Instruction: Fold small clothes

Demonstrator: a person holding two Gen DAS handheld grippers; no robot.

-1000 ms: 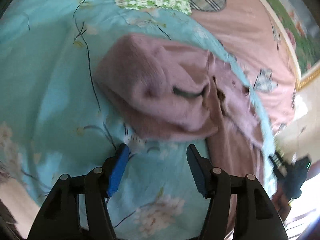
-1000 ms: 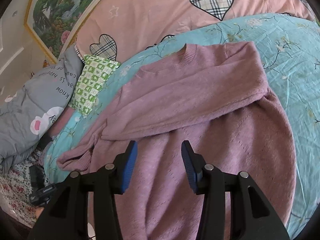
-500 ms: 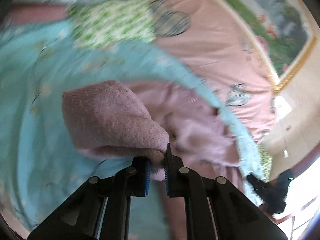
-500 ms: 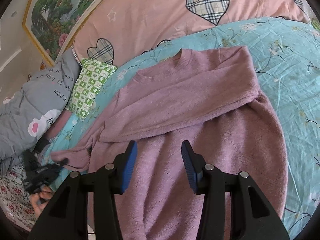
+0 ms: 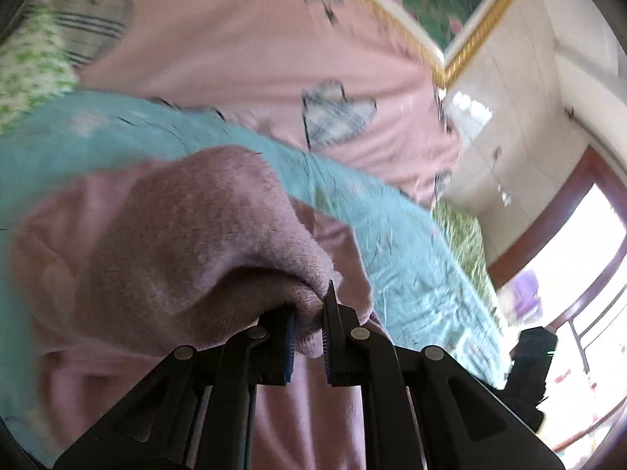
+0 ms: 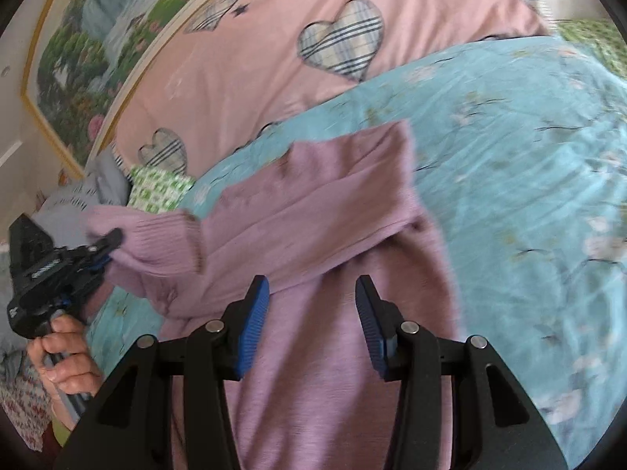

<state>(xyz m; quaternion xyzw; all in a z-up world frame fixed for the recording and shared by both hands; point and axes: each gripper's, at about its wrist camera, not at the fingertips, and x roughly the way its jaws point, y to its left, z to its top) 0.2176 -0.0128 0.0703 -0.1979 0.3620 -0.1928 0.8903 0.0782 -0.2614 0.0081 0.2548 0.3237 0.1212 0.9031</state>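
A mauve knit sweater (image 6: 333, 333) lies on the light blue floral bedspread (image 6: 529, 156). One sleeve is folded across its chest. My left gripper (image 5: 309, 329) is shut on the cuff of the other sleeve (image 5: 188, 243) and holds it lifted off the bed. In the right wrist view the left gripper (image 6: 106, 243) shows at the far left with the ribbed cuff (image 6: 156, 235) in it. My right gripper (image 6: 311, 325) is open and empty, hovering over the sweater's body.
A pink cover with plaid hearts (image 6: 341, 43) lies behind the bedspread. A green checked pillow (image 6: 156, 192) and a grey quilt (image 6: 70, 203) sit at the left. A framed landscape picture (image 6: 98, 39) hangs on the wall. A window (image 5: 580, 274) is at the right.
My left gripper closed on the sleeve cuff and lifted it up and across toward the sweater's body. My right gripper stayed open above the sweater.
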